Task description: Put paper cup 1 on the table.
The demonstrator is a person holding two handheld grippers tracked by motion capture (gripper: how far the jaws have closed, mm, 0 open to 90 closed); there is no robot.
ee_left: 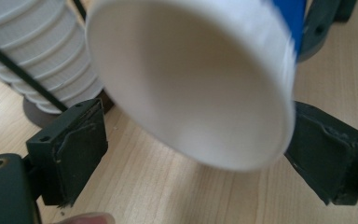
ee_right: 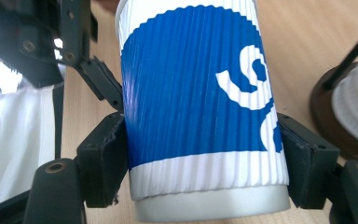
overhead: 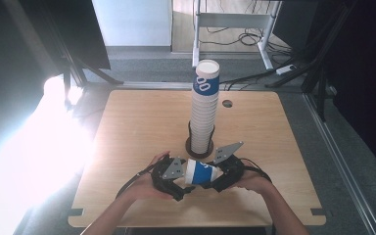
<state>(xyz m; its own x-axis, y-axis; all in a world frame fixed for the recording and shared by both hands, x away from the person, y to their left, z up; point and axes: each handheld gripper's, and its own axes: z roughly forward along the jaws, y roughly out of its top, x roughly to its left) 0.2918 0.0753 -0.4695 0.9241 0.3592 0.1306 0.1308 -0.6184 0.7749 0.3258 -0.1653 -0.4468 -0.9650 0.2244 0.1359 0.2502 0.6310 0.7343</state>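
A: The paper cup (ee_right: pixel 200 107) sits between our right gripper (ee_right: pixel 205 158) pads, ribbed wall pressed on both sides near its base end. So that hand has it clamped.

B: Agreed. And our left gripper (ee_left: pixel 191 154)? From its own camera we look straight into the cup's open mouth (ee_left: pixel 191 84). The left pad (ee_left: pixel 77 149) stands clear of the rim with bare wood between; the right pad sits just beside the rim, and we cannot tell whether it touches.

A: So the left jaws are spread and not pinching. The cup hangs between our two hands, low over the near edge of the table (overhead: pixel 142 122), as the high view shows it (overhead: pixel 201 172).

B: The long axis is what matters. It lies roughly level, running hand to hand: mouth toward our left, base toward our right.

A: And outward from there, the tall stack of cups (overhead: pixel 204 105) stands upright in its black holder (overhead: pixel 199 147), just beyond our hands, near the middle of the table.

B: We judge this a handover that leaves the right hand carrying. The right gripper is the nearer one to the stack, too.

A: Then the coming move turns on swinging that axis from level to upright.
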